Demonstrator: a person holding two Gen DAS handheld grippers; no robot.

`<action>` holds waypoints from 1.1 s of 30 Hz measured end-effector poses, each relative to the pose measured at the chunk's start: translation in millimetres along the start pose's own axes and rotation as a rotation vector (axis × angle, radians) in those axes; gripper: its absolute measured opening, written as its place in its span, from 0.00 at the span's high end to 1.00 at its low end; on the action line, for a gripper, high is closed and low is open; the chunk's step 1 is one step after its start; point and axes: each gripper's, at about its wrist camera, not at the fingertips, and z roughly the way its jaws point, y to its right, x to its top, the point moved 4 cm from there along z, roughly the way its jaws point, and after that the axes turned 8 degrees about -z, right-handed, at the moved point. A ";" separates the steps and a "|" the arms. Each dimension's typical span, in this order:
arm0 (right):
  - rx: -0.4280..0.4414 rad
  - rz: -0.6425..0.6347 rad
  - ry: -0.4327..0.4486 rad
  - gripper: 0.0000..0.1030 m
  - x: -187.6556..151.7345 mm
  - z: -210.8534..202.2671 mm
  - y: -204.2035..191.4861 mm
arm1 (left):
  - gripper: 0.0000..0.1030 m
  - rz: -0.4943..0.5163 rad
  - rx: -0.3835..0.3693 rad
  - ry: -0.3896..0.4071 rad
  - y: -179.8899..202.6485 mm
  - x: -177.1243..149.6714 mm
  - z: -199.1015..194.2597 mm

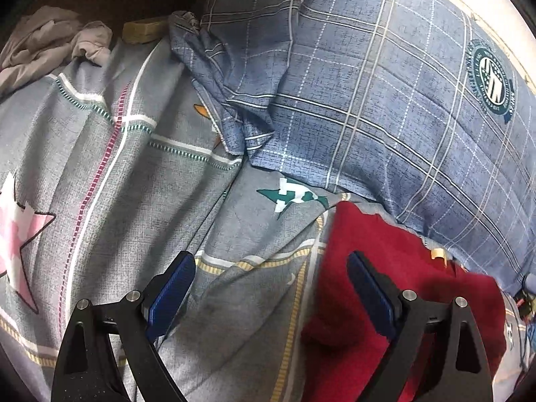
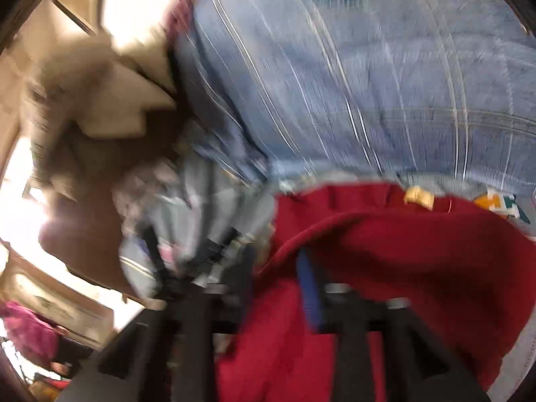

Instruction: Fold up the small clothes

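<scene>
Bed takes up most of both views; grey sheet w/ printed stars, pink + white stripes, yellow-edged bands, creased all over; blue plaid quilt bunched along far side, round green-white badge printed near its edge; pale crumpled cloth at far left corner of bed, next to a tan wooden block; behind that, dark brown bg, no detail; right wrist view badly blurred: cream stepped wall or furniture at left, v. bright light blown out above it, prob. window; something pink low left, too smeared to tell
</scene>
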 end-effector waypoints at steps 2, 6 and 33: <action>0.005 -0.025 0.041 0.50 -2.2 -3.9 -4.7 | 0.10 0.009 -0.030 -0.005 3.0 0.8 -2.5; -0.075 0.018 0.130 0.35 -21.8 -40.6 18.5 | 0.10 0.038 -0.129 -0.019 11.4 -1.9 -13.4; -0.718 -0.016 -0.045 0.74 -155.9 -84.7 124.7 | 0.11 0.245 -0.040 -0.103 41.5 -30.0 17.1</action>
